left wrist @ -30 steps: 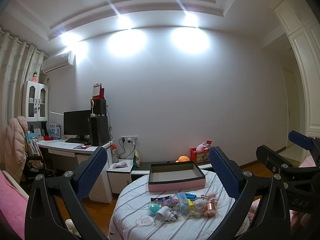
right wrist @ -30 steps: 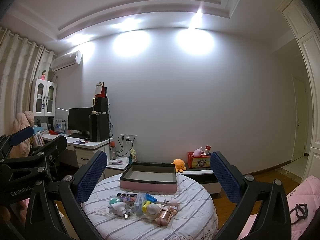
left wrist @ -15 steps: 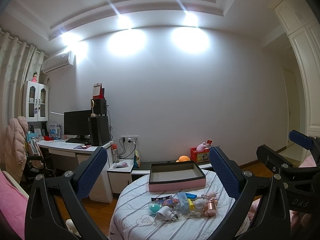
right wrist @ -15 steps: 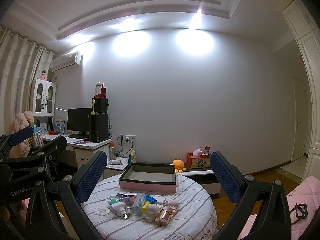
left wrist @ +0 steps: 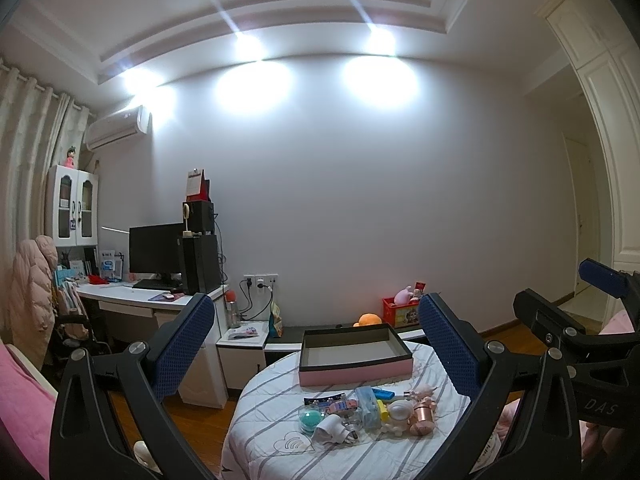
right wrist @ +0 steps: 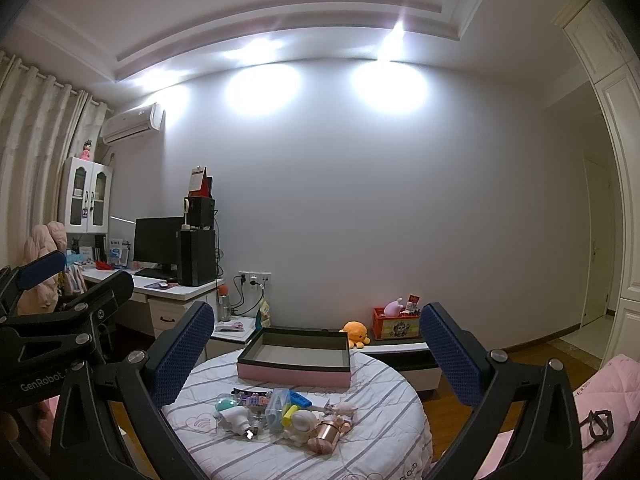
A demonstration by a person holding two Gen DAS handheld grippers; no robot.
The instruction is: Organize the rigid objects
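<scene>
A pile of small rigid objects (left wrist: 368,410) (right wrist: 284,414) lies on a round table with a striped cloth (left wrist: 276,444) (right wrist: 376,440); it includes a copper-coloured cylinder (left wrist: 423,416) (right wrist: 324,434), a white plug (left wrist: 332,432) and a teal ball (left wrist: 310,418). Behind the pile sits an empty pink box with a dark rim (left wrist: 354,354) (right wrist: 296,356). My left gripper (left wrist: 316,348) and my right gripper (right wrist: 312,354) are both open, held well short of the table, with nothing between the fingers. Each gripper shows at the edge of the other's view.
A desk with monitor and computer tower (left wrist: 168,264) stands at the left, a chair with a pink jacket (left wrist: 32,288) beside it. A low shelf behind the table holds an orange plush (right wrist: 355,332) and a red toy box (right wrist: 396,322). Pink bedding (right wrist: 600,400) lies at right.
Both views have shifted only slightly; the table and pile sit almost where they were. Both grippers stay open.
</scene>
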